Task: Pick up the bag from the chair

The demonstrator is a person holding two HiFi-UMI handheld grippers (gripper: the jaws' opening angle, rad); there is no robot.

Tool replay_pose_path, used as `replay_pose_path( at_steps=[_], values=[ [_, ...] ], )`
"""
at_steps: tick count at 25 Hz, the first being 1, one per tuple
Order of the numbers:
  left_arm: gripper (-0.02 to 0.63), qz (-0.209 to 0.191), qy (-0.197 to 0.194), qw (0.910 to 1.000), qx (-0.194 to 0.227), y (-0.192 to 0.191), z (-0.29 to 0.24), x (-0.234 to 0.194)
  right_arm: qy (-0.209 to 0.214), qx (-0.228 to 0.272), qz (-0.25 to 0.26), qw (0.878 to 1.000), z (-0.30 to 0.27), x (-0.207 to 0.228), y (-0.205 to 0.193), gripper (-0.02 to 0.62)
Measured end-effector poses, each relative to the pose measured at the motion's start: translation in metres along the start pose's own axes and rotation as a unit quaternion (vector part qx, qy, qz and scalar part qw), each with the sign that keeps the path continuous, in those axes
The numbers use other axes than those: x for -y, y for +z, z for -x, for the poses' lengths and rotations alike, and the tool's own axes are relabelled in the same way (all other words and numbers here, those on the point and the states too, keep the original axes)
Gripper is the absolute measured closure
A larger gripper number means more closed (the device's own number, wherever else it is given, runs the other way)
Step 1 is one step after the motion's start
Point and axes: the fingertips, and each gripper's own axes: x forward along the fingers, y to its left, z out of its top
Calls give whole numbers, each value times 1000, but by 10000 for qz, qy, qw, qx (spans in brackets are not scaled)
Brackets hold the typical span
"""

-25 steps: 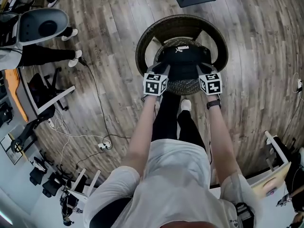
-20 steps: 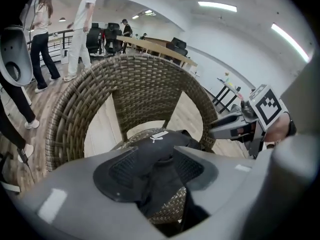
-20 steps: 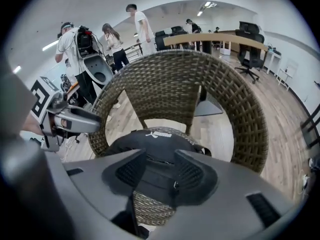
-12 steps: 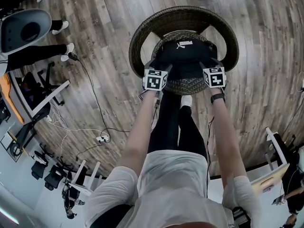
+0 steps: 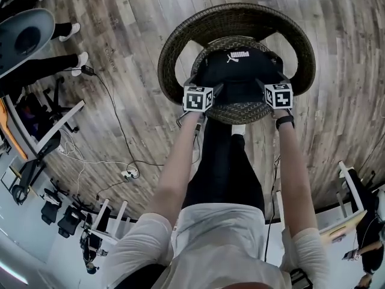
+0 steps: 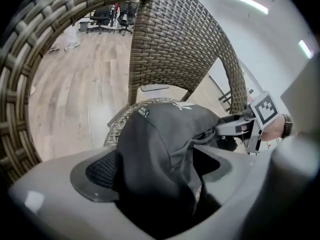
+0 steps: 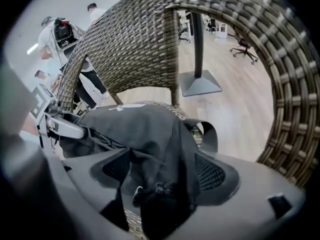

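1. Bag (image 5: 237, 77): black, soft fabric, lying on the woven seat of the round wicker chair (image 5: 171, 53), approx. centred, between both grippers.
2. Left gripper (image 5: 206, 91): jaws are pinching a bunched fold on the bag's left side. Cloth is filling the whole gap in the left gripper view.
3. Right gripper (image 5: 272, 90): jaws are clamping a fold on the bag's right side, w/ a strap loop (image 7: 212, 134) sticking out just beside it.
4. Step, as I'm judging it: both holds are made and the lift is starting or about to. Can't tell if the bag is clear of the seat.
5. Handling: prob. light and floppy, so it's likely going to sag in the middle betw. the two holds. Fabric isn't looking slippery and nothing fragile is showing; contents unknown.
6. Where to hold: thick folds or seams near the sides, as now. The strap would be firmer than a thin pinch of cloth.
7. Risks: a thin fold slipping out under load, or the bag catching on the chair's ring. Lifting straight up w/ both sides level is looking safest.
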Motion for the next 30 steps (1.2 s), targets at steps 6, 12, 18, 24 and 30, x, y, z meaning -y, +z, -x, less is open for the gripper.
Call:
replay_pose_path(
  at_steps=[6,12,18,24,30],
  values=[
    [147,298,-193,9990,-269,-10,-24,-10,524,-153,-293,9981,-19,-1,-11,213],
    [177,330,-451,9971,-525,-12,-31,-8,659,-211,-166,9975,-23,-7,-14,215],
    [380,206,-507,9965,-633,-19,-23,11,641,-383,508,9959,-14,-33,-14,414],
    [455,233,-374,9975,-551,-20,-3,22,447,-262,502,9974,4,-46,-8,486],
    [479,234,-319,9980,-489,-18,16,31,524,-104,428,9977,23,-54,-7,504]
  ],
)
